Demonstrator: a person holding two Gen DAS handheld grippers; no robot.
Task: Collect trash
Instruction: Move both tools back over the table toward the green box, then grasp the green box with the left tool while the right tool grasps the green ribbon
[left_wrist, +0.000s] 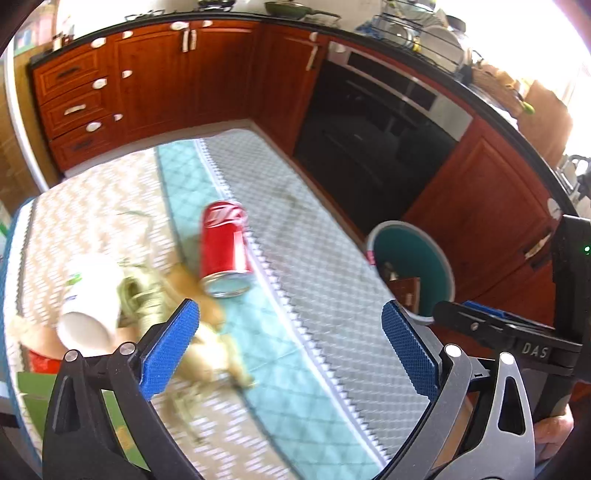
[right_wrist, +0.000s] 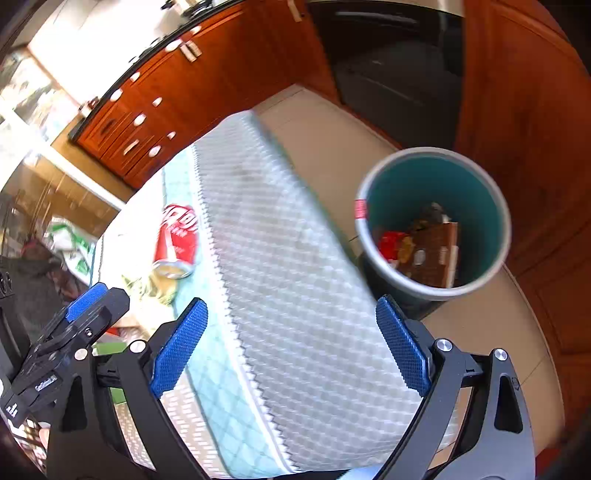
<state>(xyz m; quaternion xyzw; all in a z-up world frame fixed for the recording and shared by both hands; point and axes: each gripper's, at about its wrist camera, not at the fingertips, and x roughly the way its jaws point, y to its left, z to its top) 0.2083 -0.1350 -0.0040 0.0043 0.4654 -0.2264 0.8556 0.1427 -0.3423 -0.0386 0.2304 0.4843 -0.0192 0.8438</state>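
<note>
quilted cloth covers my desk (left_wrist: 314, 258): a grey diamond band nearest the bin side, a teal strip beside it, then a beige zigzag stretch. red-brown wood cabinets (left_wrist: 184, 81) wrap the room's corner, with a dark oven (left_wrist: 376, 136) set into the run at the right.

on the teal strip a red can (left_wrist: 225, 249) lies on its side, open end toward me. just left of it are a tipped white cup (left_wrist: 90, 302) and a blurred heap of yellowish-green scraps (left_wrist: 147, 295) that reaches under my left gripper (left_wrist: 291, 347). its jaws are spread wide and hold nothing. my right gripper (right_wrist: 291, 343) hangs over the grey band, jaws equally wide and empty.

off the desk's right edge, on the tan floor (right_wrist: 321, 125), stands a round bin (right_wrist: 491, 206) with a teal inside and a pale rim; a brown box (right_wrist: 436, 254) and a red wrapper (right_wrist: 391, 243) already lie in it. the bin stands near the desk edge, with the cabinets behind it. the grey band between the can and that edge is bare, so i see open room across it.
</note>
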